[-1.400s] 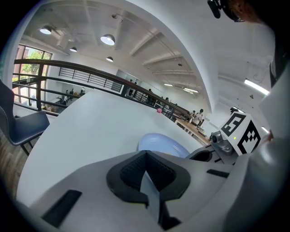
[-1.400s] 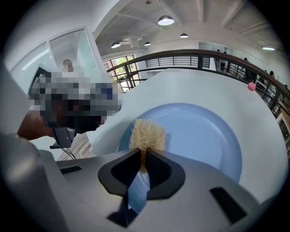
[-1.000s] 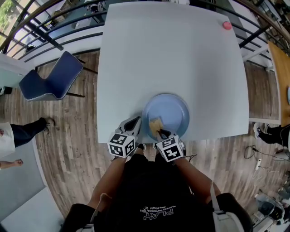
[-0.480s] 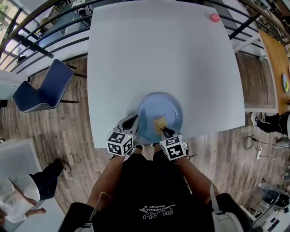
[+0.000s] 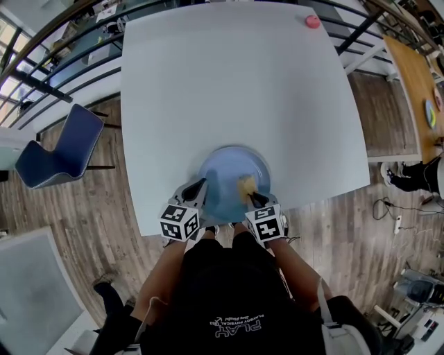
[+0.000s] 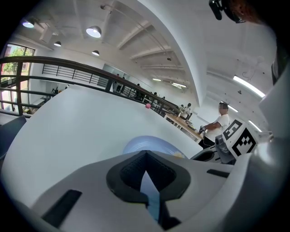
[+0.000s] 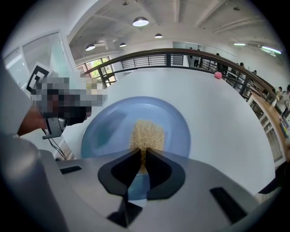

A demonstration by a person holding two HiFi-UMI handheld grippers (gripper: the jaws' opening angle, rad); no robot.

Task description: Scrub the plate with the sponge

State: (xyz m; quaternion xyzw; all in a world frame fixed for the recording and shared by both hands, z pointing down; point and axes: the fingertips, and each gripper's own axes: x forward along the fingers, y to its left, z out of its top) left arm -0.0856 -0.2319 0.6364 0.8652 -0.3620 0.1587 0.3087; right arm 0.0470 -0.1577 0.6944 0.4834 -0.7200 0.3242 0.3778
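- At the near edge of the white table (image 5: 236, 90), just in front of the person, sits a round blue plate (image 5: 225, 170).
- Left gripper (image 5: 196, 188) is at the plate's left rim, its jaws pinched narrow on that rim, with a sliver of blue showing between the dark pads (image 6: 127, 174).
- Right gripper (image 5: 251, 199) reaches in over the near right rim, its jaws clamped on a tan, fibrous sponge (image 5: 245, 185).
- Sponge rests on the plate's inner surface, right of its centre.
- Small pink ball (image 5: 313, 21) lies well apart, at the table's far right corner.
- Blue chair (image 5: 59, 156) stands on the wood floor (image 5: 97, 208) left of the table.
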